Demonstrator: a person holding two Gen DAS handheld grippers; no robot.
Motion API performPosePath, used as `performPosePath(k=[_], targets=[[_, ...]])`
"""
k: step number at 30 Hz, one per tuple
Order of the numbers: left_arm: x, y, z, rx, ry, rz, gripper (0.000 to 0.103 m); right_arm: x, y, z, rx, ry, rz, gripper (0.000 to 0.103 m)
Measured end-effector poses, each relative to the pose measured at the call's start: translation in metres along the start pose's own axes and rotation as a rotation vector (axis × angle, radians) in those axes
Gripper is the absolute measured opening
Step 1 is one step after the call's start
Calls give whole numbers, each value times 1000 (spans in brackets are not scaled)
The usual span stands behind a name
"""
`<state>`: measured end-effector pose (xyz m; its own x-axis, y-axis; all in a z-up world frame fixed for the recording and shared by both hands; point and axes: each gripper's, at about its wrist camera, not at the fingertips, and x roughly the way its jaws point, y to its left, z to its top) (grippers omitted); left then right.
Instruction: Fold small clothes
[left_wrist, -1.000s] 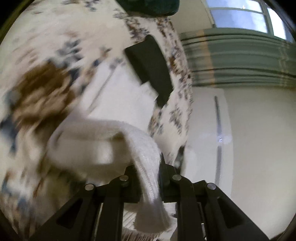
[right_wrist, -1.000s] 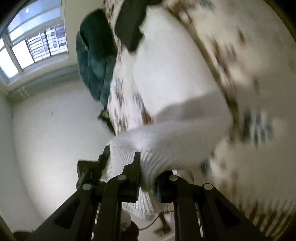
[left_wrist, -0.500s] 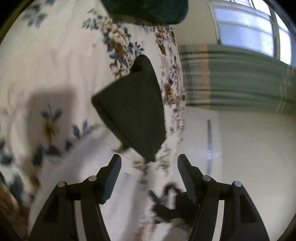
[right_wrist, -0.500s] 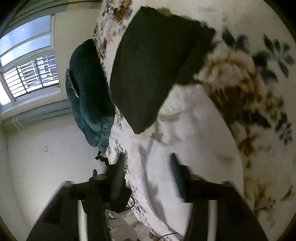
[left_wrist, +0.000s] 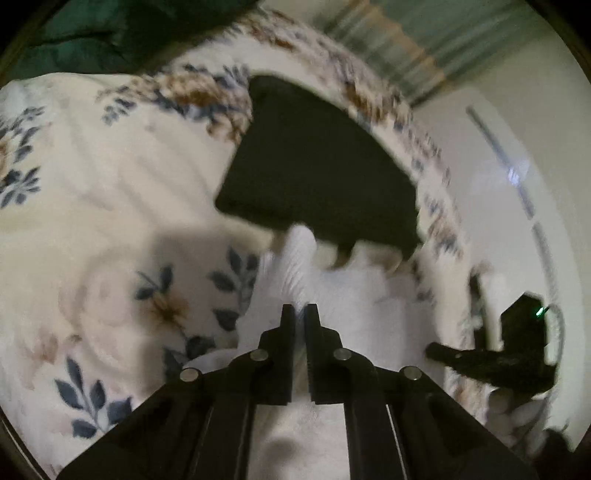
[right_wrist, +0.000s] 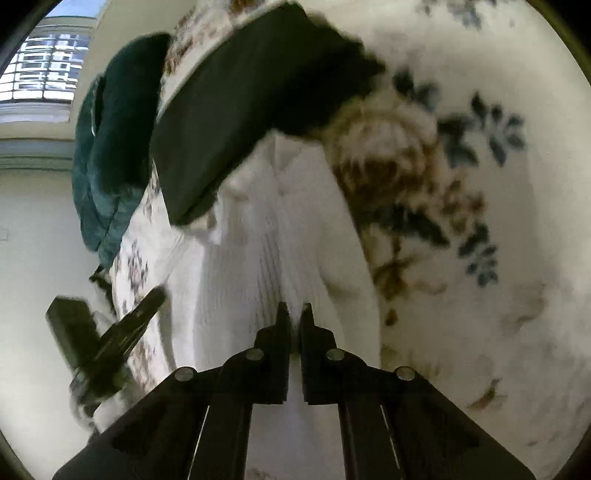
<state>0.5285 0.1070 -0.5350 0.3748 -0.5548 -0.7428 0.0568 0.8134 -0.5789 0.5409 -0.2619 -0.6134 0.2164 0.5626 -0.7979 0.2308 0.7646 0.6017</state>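
Pinching white ribbed fabric on both sides: the left gripper (left_wrist: 300, 308) is clenched on a raised ridge of the white knit garment (left_wrist: 354, 295), a thin pleat of cloth showing between the pads. The garment lies on the floral bedspread (left_wrist: 110, 192), its far edge touching the folded dark garment (left_wrist: 317, 166) at 12 o'clock from the fingertips. The other tool appears at 3 o'clock, off the bed's edge, blurred.

The right gripper (right_wrist: 293, 308) is likewise clenched on a ribbed fold of the white knit (right_wrist: 240, 280); the dark folded piece (right_wrist: 251, 92) sits at 11 o'clock, a green bundle (right_wrist: 107, 155) at 10 o'clock by the bed's edge.

Judgement: step in hand is gripping two edge points before carrying them over for a fold. To do it well:
- confirm each pinch holds one layer edge, not a bunched pleat
- lift both sides together, keeping the edge taut between them
- keep clear of the dark stack just ahead
- lay the edge down flat before releasing

Risk: thin bite may slip.
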Motion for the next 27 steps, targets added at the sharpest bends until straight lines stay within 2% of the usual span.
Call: performPosePath(k=[2,5,8,9,10,11,12,13,14,15,16,18,21,25,26,27], targets=[[-11,13,13,-58,-36,-7,3,-17,5,6,5,-73,-17,4],[0,35,31,-94,-30,16,3,-26,8,25,14,-138,-55,4],[25,51,35,-130,71,-11,7,-8,5,45,17,-103,-115,4],[26,51,34,-137,92,-18,9,1,5,48,7,-66,-128,4],[21,53,29,-140,109,-30,17,8,4,49,4,-27,-125,4],[14,52,22,-139,104,-46,30,9,1,47,8,-2,-128,6],[4,54,14,-144,97,-68,37,4,-3,41,14,13,-133,8],[-9,56,3,-160,84,-97,50,-1,-6,34,14,22,-126,10],[-24,59,-12,-181,66,-126,54,-14,-11,20,9,26,-117,21],[-37,62,-31,-194,58,-142,54,-24,-14,9,3,24,-116,38],[-44,64,-42,-200,61,-135,54,-36,-19,-9,-6,24,-118,43],[-58,66,-85,-201,75,-118,54,-53,-29,-43,-20,51,-108,45],[-52,70,-129,-223,127,-117,54,-55,-47,-98,-24,143,-92,46],[-33,57,-151,-181,147,-89,51,-32,-62,-146,-43,223,-63,47],[-29,51,-154,-147,140,-76,31,-26,-63,-151,-48,231,-56,47],[-25,45,-155,-118,139,-52,16,-20,-63,-155,-65,233,-60,47]])
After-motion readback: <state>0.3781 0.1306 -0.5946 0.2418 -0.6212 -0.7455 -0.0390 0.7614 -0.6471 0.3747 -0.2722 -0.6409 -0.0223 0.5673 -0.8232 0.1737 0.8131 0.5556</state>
